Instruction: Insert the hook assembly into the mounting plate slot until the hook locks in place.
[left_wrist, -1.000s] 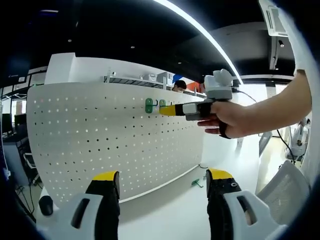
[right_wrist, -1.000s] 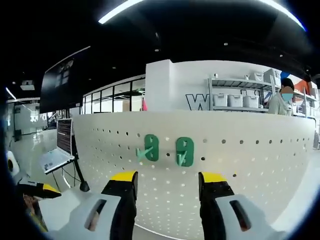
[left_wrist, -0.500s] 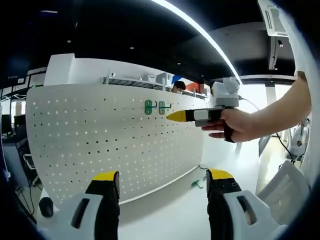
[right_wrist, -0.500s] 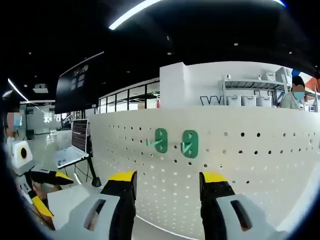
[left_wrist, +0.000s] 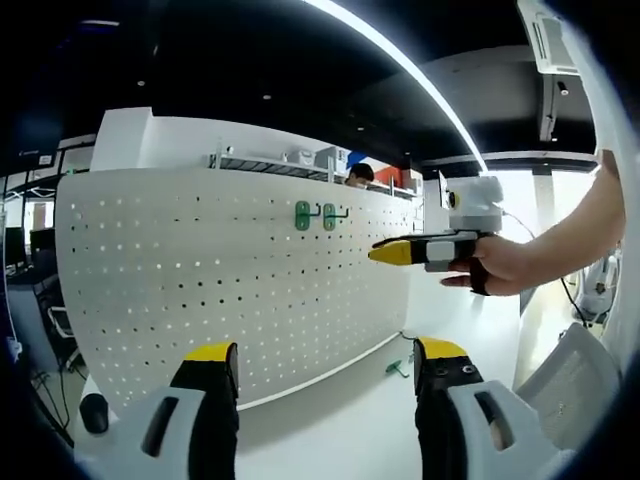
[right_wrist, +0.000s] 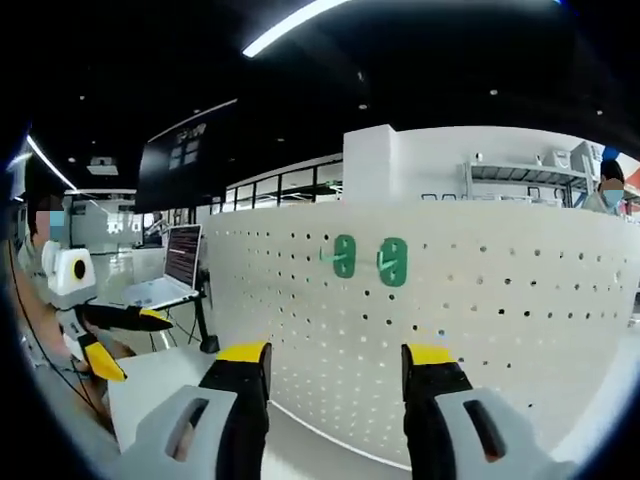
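Hooks, two of them, green (right_wrist: 344, 256) and (right_wrist: 392, 261), are sitting side by side high on the white pegboard (right_wrist: 480, 300), each an oval green plate flat against the holes with a thin prong sticking out toward me. In my left gripper view the same pair (left_wrist: 302, 215) and (left_wrist: 329, 216) are showing small near the pegboard's (left_wrist: 180, 280) top edge, prongs pointing right.

My right gripper (right_wrist: 335, 362) is facing the board with its yellow-tipped jaws standing apart and nothing between them; the hooks are sitting above the gap, well clear of the tips. My left gripper (left_wrist: 325, 360) is also spread wide and carrying nothing, hanging lower over the white tabletop (left_wrist: 330, 430).

Open room is lying all along the board's face, and bare tabletop is running along its lower edge.

My left gripper view is catching my right gripper (left_wrist: 392, 252) from the side, held by my hand (left_wrist: 500, 265), its yellow tip pointing at the board but off to the right of the hooks, apart from them. A small green piece (left_wrist: 397, 368) is lying on the tabletop near the board's foot. My right gripper view is picking up my left gripper (right_wrist: 125, 335) at the far left, and a laptop (right_wrist: 175, 275) on a stand beyond the board's end.
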